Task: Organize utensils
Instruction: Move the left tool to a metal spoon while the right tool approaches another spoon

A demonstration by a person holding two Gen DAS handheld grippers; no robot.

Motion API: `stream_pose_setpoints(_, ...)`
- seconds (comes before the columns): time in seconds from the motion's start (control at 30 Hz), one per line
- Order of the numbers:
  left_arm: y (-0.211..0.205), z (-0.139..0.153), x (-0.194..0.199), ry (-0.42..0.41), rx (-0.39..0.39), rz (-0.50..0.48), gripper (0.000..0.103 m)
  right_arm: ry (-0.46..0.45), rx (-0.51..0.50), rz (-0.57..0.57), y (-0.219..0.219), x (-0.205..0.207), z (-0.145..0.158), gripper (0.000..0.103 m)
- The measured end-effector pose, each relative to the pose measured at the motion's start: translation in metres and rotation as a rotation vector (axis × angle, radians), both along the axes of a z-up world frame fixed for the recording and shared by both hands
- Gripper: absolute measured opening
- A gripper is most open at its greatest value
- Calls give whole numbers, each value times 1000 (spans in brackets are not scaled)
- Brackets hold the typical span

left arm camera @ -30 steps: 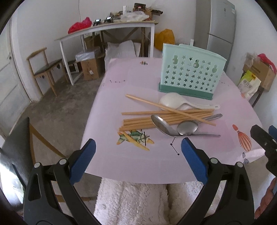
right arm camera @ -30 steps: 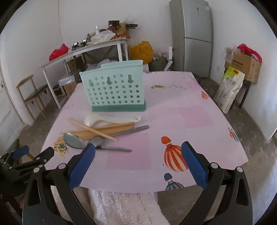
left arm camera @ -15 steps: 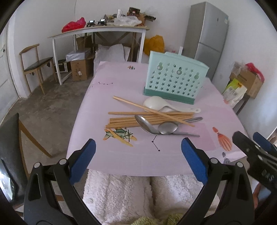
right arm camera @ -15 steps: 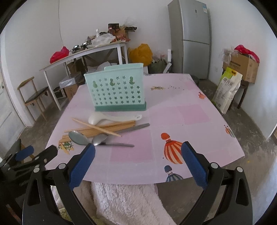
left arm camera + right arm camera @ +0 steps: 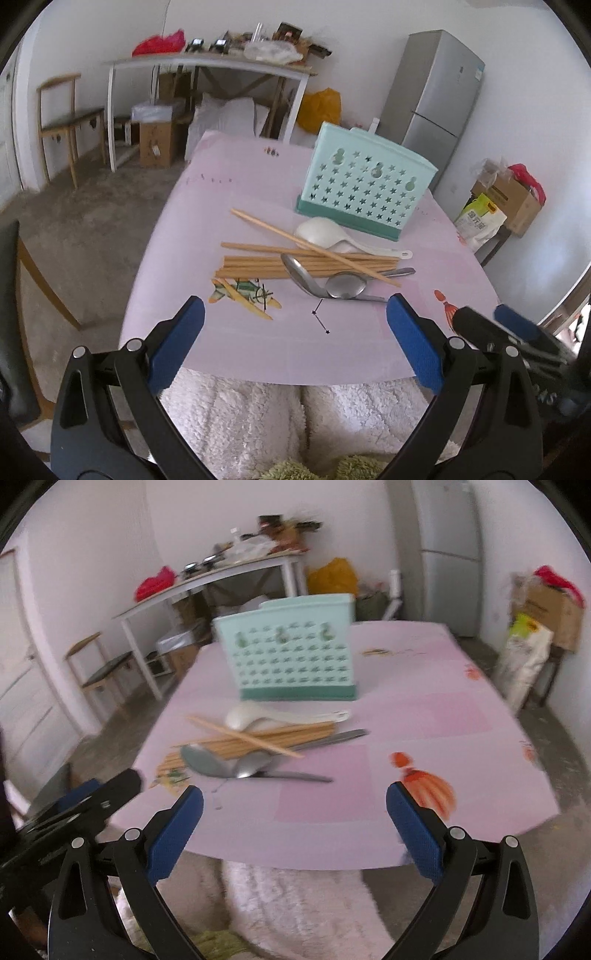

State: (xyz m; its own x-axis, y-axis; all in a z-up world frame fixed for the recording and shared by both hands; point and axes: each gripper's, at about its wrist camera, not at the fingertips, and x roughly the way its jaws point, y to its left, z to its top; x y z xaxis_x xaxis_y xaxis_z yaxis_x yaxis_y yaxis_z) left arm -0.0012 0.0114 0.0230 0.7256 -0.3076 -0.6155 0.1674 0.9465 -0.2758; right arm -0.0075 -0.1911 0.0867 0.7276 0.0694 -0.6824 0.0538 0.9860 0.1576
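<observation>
Left tongs: we hold them spread, empty, short of the pile.
Right tongs: spread too, empty.
Chopsticks: heaped across spoons, awaiting the caddy.

Glossy metal spoons, matt wooden chopsticks, perforated plastic holder

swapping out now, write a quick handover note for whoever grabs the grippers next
Left gripper: open, empty, held short of the table's near edge.
Right gripper: open, empty, also short of the edge.
Things: wooden chopsticks, two metal spoons and a white plastic spoon lie piled on the pink tablecloth, in front of the teal utensil holder.
Done: nothing visibly in the holder.
Left: move every utensil into the holder.
</observation>
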Motion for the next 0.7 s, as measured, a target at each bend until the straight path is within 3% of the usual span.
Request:
stream_pose_setpoints(0.1,7,-6,15,25,-40,-3,95,6,-13,39,4,11,-3,97)
stream_pose_setpoints(0.27,9,-10,35,15,-53,-5,95,4,-10,-21,-16,40,-2,97)
stream_pose_setpoints(0.4,-3,-18,55,44,-45,-78,95,6,-38,-39,-27,55,-2,97)
stream_pose_setpoints(0.47,-7,-22,64,64,-61,-103,90,26,-44,-28,-29,64,-6,97)
stream_pose_setpoints(0.53,-9,-28,72,91,-75,-112,74,39,-38,-15,-30,69,-9,97)
stream_pose_setpoints(0.7,-9,-46,95,205,-89,-90,52,44,-41,32,-23,74,-13,97)
